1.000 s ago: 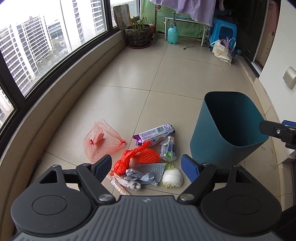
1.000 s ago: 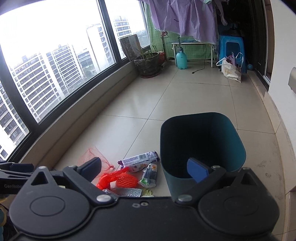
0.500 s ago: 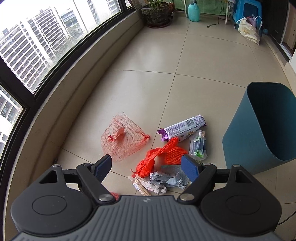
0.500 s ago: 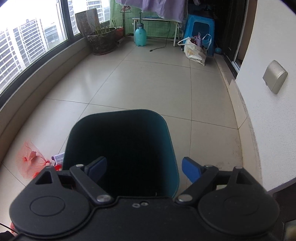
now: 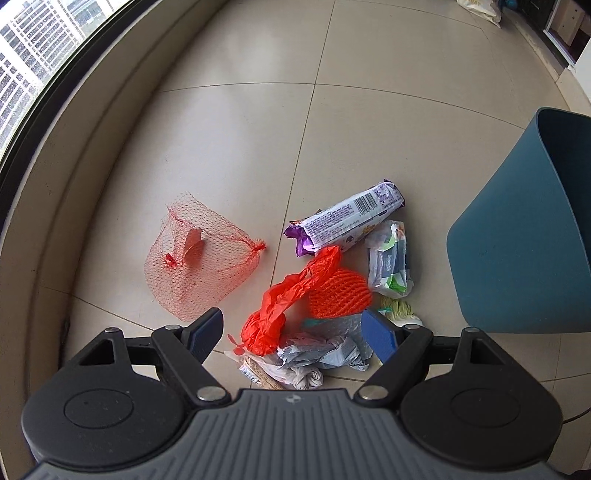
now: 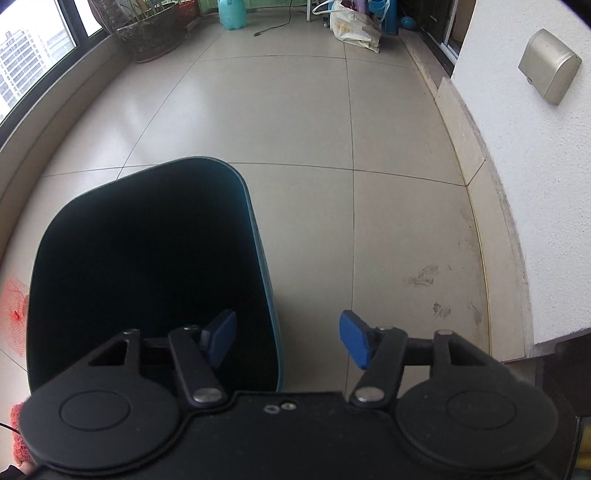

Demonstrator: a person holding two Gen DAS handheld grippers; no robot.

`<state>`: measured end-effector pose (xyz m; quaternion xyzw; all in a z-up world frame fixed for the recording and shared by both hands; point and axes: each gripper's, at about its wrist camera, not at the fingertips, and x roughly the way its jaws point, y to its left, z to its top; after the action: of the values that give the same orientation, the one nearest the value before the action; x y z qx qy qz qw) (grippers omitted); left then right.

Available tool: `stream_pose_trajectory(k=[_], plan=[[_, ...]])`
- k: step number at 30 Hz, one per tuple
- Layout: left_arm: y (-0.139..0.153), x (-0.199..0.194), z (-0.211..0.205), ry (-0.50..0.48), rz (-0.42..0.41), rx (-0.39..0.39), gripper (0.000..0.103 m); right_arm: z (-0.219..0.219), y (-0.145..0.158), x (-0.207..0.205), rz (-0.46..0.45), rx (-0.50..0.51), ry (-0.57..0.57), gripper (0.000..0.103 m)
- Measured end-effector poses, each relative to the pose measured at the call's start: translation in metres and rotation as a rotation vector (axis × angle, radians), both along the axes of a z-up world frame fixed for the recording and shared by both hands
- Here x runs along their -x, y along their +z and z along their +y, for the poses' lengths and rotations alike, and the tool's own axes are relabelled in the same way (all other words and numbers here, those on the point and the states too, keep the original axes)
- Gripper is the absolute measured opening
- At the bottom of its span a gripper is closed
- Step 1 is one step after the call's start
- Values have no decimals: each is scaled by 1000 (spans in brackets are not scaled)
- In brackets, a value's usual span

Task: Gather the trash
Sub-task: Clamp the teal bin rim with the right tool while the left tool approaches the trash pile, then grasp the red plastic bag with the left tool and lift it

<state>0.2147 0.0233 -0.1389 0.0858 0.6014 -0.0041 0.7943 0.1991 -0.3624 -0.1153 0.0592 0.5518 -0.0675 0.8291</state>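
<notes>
A pile of trash lies on the tiled floor in the left wrist view: a red mesh net (image 5: 195, 266), a purple wrapper (image 5: 347, 218), a white-green packet (image 5: 389, 260), an orange plastic bag (image 5: 280, 302), an orange foam net (image 5: 340, 293) and a grey crumpled bag (image 5: 325, 349). My left gripper (image 5: 293, 328) hangs open just above the near part of the pile. The teal bin (image 5: 517, 240) stands to its right. My right gripper (image 6: 288, 336) straddles the right wall of the bin (image 6: 255, 229), one finger inside and one outside. Its jaws are closing, and the pads are not touching the wall.
A low ledge under the window (image 5: 74, 166) curves along the left. A white wall (image 6: 517, 166) with a metal box (image 6: 548, 66) runs along the right. At the far end stand a plant pot (image 6: 147, 37), a teal bottle (image 6: 232, 13) and a shopping bag (image 6: 354, 27).
My left gripper has come down and closer over the trash pile. My right gripper has swung right, sunk over the bin's right wall, and its jaws have narrowed.
</notes>
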Motion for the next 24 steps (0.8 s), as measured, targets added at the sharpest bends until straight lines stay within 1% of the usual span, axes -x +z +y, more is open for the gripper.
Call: stream_pose_trajectory(k=[1,3,4,5,6,8,10,12,15,17,20,21,22,23,24], plan=[[-7,-2,1,-7,10,-8,82,-2,-2,-4,2,6,4,42],[-27,-8,5,-28,39,-26,82,1,-5,-7,4,10,7,27],[-37,-10,6,-34,52,-43,82,3,-5,-8,0,6,10,22],[-47,-13,7,-40,66,-68,82,4,-5,-7,-7,1,15,10],[-60,-17,9,-50,84,-94,82,6,-4,-6,-13,-4,26,5],[-80,-22,14,-70,104,-127,82,14,-4,-3,-24,39,57,5],[-98,-30,20,-75,115,-117,82,18,-4,-5,-28,72,75,5],[-118,-38,27,-69,122,-96,82,22,-4,-6,-26,86,80,5],[-149,-46,36,-44,156,-76,82,24,-3,-6,-27,97,80,6],[-170,-48,40,-28,190,-87,82,26,-4,-6,-30,102,84,6],[-187,-48,44,-14,199,-110,81,26,-4,-6,-34,105,90,6],[-191,-48,45,-7,195,-110,78,26,-4,-7,-36,105,91,6],[-192,-48,46,6,192,-114,66,27,-5,-2,-38,106,90,6],[-193,-48,47,20,195,-107,59,27,-5,-2,-40,108,91,6],[-192,-49,48,32,197,-92,42,28,-5,-2,-42,113,94,6]])
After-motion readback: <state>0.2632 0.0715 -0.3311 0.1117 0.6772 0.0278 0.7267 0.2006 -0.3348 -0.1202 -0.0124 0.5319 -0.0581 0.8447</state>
